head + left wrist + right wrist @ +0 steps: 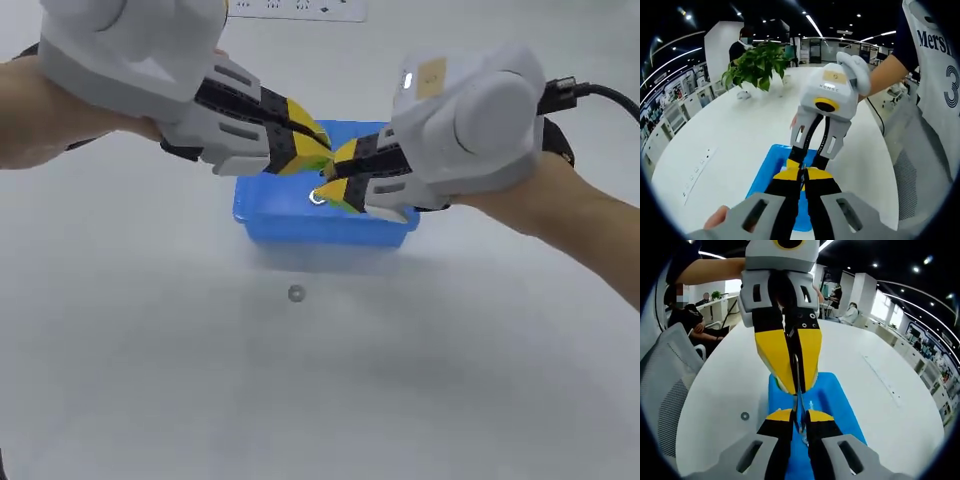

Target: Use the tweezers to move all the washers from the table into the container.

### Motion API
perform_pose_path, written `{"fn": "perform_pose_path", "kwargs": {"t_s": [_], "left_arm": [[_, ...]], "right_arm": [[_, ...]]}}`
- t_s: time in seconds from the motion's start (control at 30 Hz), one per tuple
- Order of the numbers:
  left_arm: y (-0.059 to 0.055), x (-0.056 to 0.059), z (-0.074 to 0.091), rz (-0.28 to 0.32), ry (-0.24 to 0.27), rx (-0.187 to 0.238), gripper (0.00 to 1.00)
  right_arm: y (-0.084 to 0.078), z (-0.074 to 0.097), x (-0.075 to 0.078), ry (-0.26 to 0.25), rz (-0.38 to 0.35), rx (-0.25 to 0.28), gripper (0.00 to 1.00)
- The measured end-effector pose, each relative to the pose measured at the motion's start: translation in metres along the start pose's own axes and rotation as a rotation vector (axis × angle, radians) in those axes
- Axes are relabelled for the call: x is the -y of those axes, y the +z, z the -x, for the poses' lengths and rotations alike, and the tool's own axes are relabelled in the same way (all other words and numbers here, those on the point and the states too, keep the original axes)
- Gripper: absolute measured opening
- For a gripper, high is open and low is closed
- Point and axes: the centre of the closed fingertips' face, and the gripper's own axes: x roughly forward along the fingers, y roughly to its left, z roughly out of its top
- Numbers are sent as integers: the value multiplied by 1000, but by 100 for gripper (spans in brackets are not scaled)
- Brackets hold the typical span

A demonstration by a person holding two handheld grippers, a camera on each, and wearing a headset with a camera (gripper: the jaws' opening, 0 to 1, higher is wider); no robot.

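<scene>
A blue container (300,225) stands on the white table, and both grippers meet above it. The left gripper (318,152) comes in from the left, the right gripper (340,188) from the right. Thin metal tweezers (797,385) run between the two, and both pairs of jaws are closed on them. A small ring, seemingly a washer (318,197), shows at the tweezers' tip over the container's inside. Another washer (296,293) lies on the table in front of the container, also seen as the washer (744,416) left of the container (840,405). In the left gripper view, the left gripper (802,176) faces the right one above the container (766,167).
The white table (200,380) is wide and bare around the container. A socket strip (300,8) sits at its far edge. A potted plant (757,65) stands far down the table. An office chair (665,390) and seated people are beyond the table's edge.
</scene>
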Motion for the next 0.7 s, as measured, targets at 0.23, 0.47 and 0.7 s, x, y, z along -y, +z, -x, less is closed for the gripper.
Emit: {"fn": "perform_pose_path", "kwargs": {"t_s": [0.23,0.47,0.7], "left_arm": [[-5,-1,-6,23,-9,2,7],[-2,1,-8,9,-16,-2,6],[4,7,-5,-30,-11,-10,6]], "right_arm": [[-10,-5,-2,6,-36,-3,11],[-10,-1,-3,7,-31,-9,12],[-4,5,-8,10,-20,-12,12]]}}
